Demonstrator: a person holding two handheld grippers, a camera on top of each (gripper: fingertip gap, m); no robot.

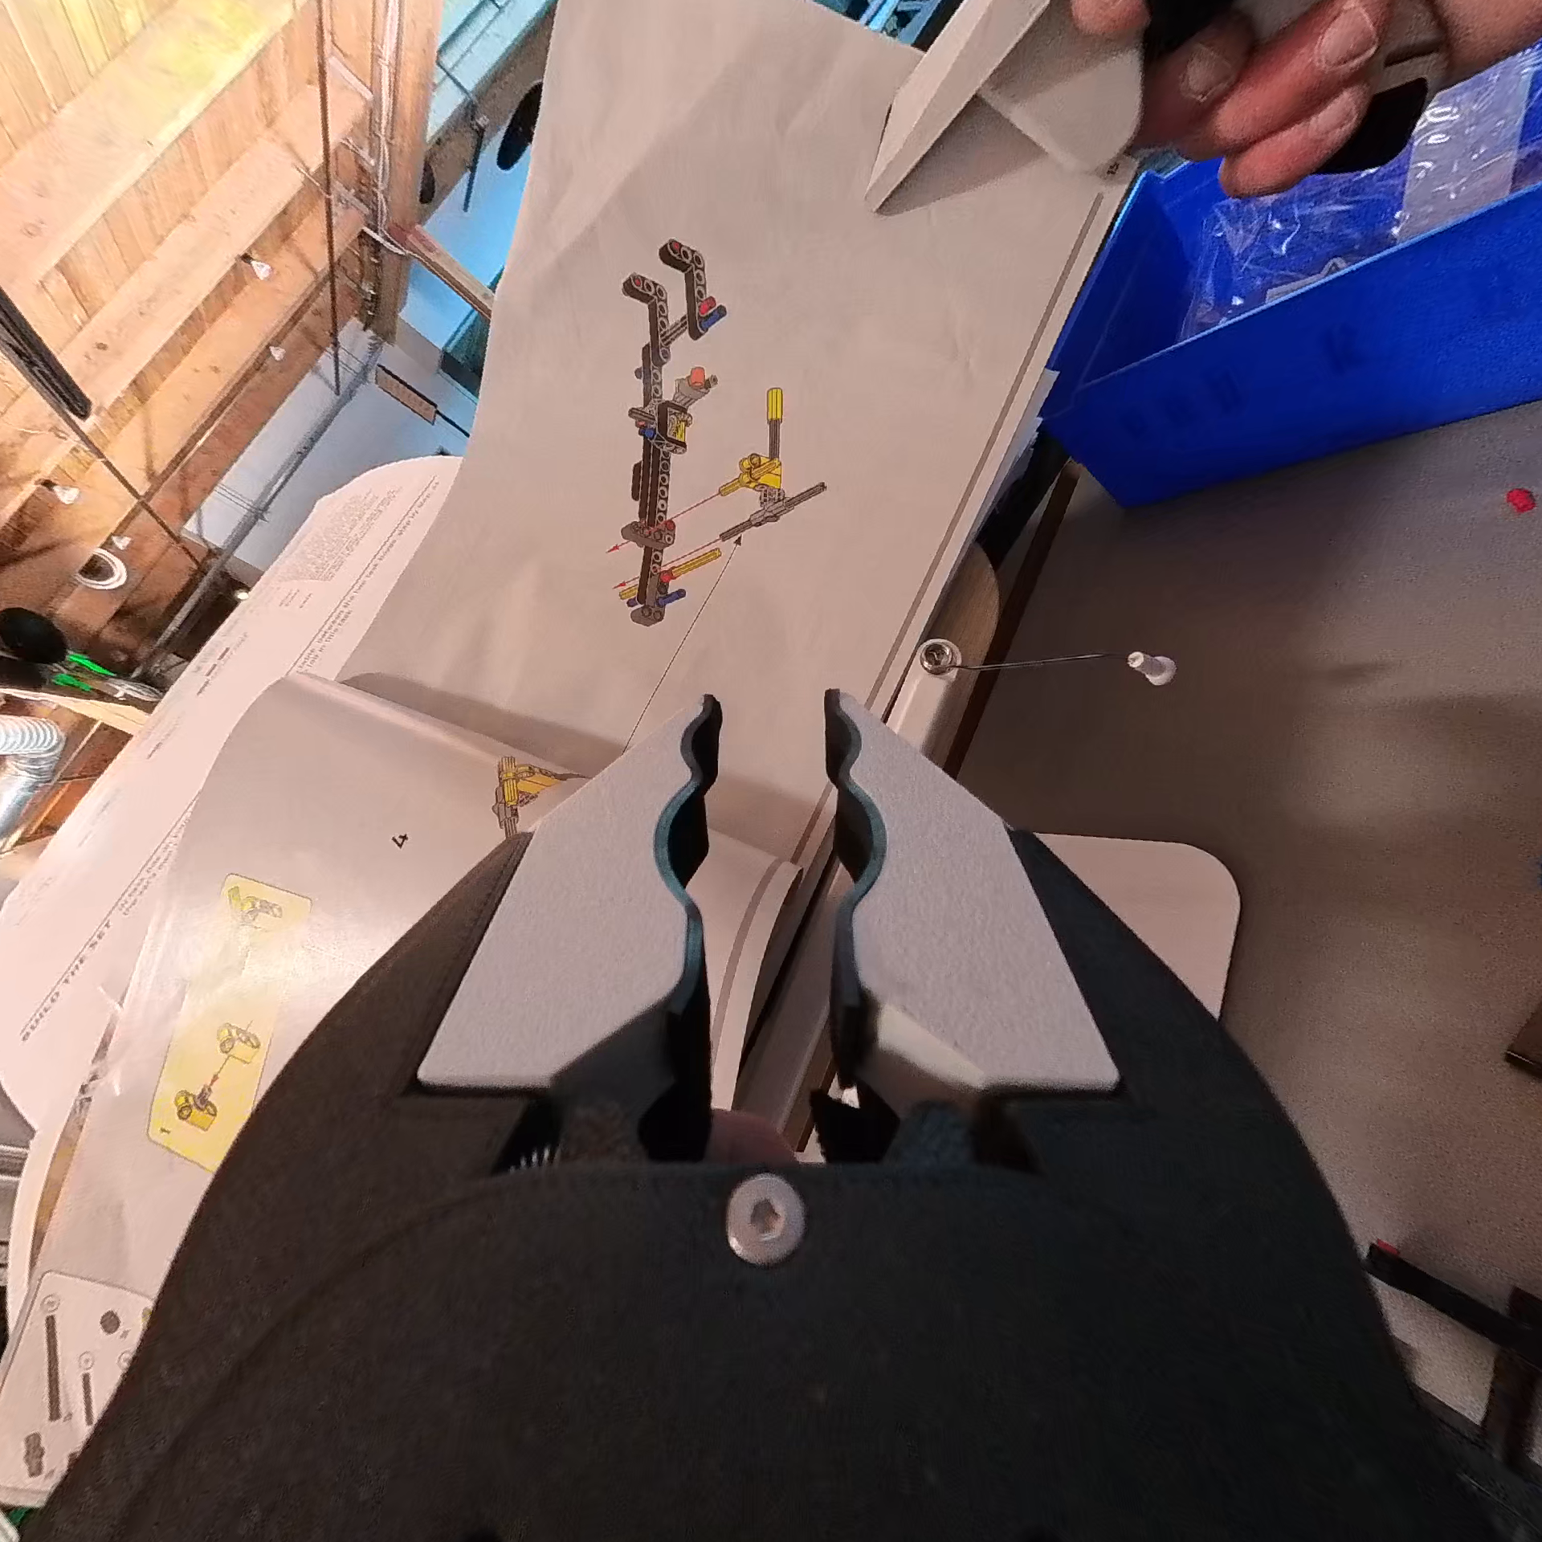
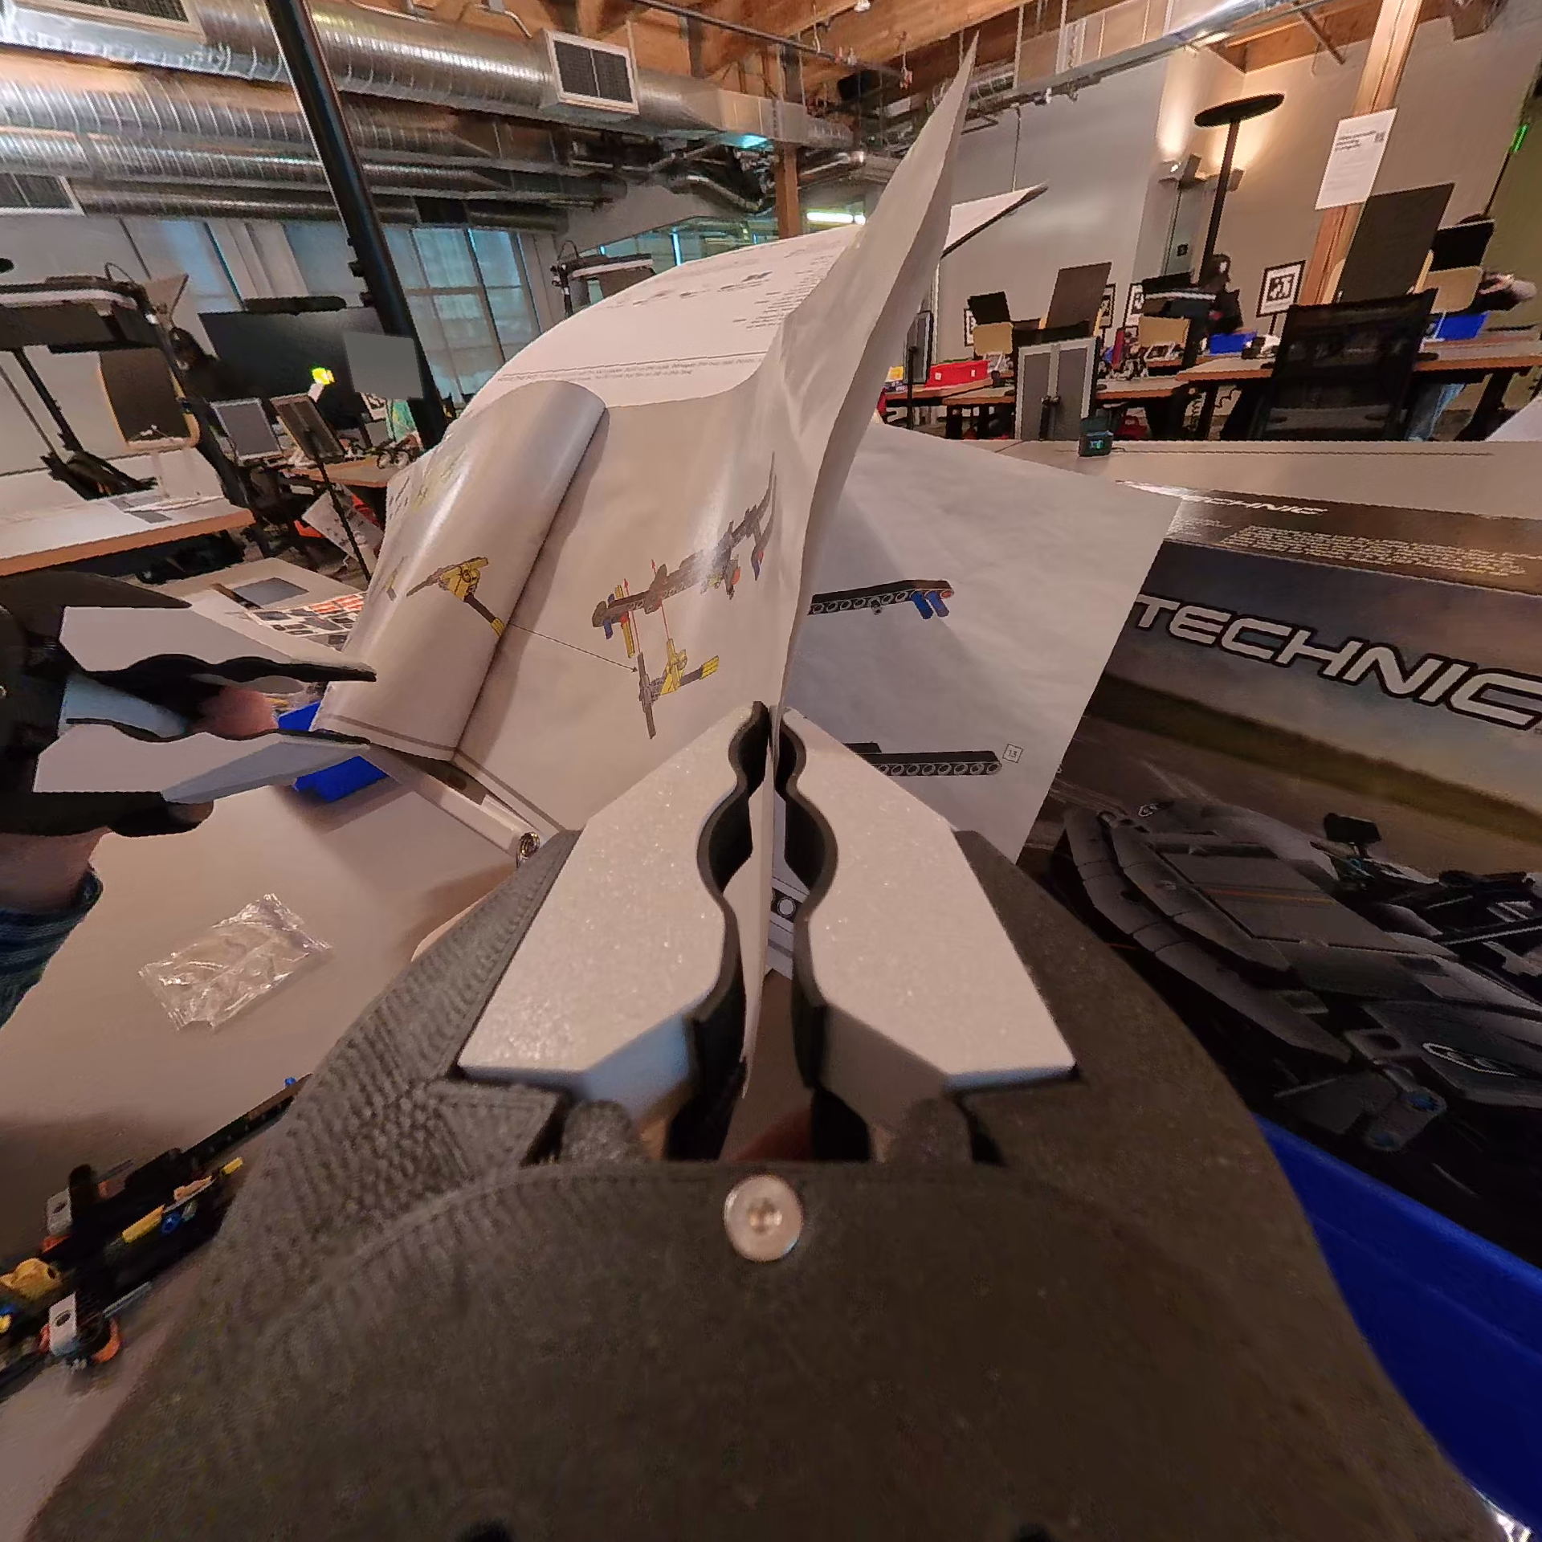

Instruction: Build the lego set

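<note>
Mid-turn, my right gripper (image 2: 772, 726) was pinched tight on one page (image 2: 709, 517) of the instruction booklet (image 1: 250, 834), lifted above the table's (image 2: 275, 834) far edge; left gripper (image 1: 772, 709) hovered slightly parted, empty. I judged: sweep slowly, avoid tearing, then left presses flat.

The left wrist view looks steeply down over its own tool onto the open white paper instruction booklet (image 1: 709, 400), very close. The right wrist view faces level across the room, close behind the same booklet (image 2: 667, 542), which both share.
</note>
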